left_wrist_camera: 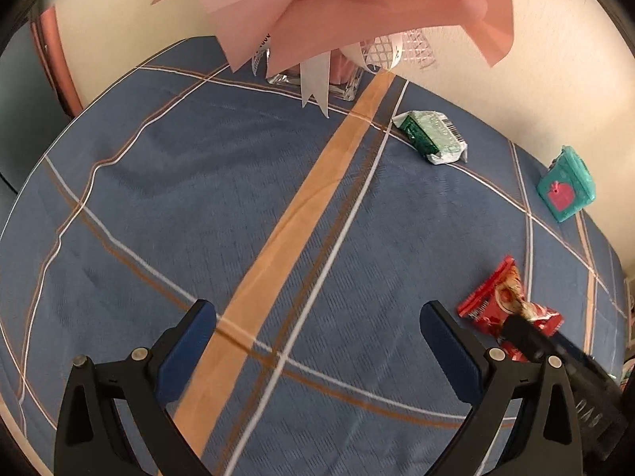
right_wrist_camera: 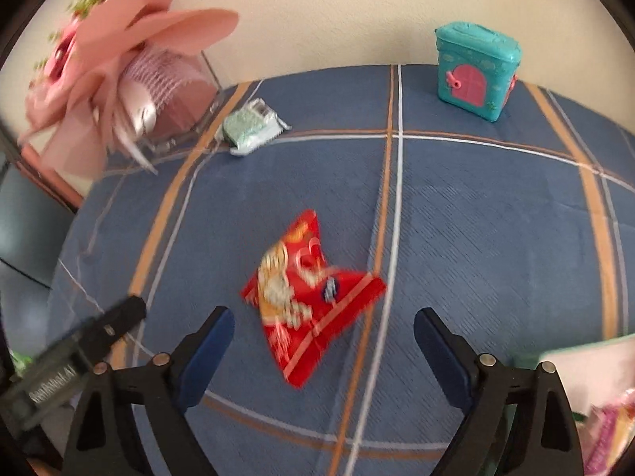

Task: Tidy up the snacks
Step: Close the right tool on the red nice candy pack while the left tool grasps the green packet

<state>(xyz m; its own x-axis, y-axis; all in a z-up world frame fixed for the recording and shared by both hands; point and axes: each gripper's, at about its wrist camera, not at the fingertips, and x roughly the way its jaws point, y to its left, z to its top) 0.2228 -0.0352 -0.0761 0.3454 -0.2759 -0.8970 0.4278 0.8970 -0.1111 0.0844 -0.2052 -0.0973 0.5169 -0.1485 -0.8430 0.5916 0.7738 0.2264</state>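
A red snack packet [right_wrist_camera: 309, 297] lies flat on the blue plaid tablecloth, just ahead of my right gripper [right_wrist_camera: 323, 331], which is open and empty. The same packet [left_wrist_camera: 496, 297] shows at the lower right of the left wrist view, partly hidden by the right gripper's finger [left_wrist_camera: 524, 337]. A green and white snack packet [left_wrist_camera: 434, 137] lies farther back near the glass vase; it also shows in the right wrist view [right_wrist_camera: 252, 127]. My left gripper [left_wrist_camera: 317, 331] is open and empty over bare cloth.
A glass vase [left_wrist_camera: 345, 87] with pink paper and white ribbon stands at the back by the wall. A teal toy box with a pink door [right_wrist_camera: 474, 69] stands at the back right. A light-coloured box [right_wrist_camera: 595, 388] sits at the lower right.
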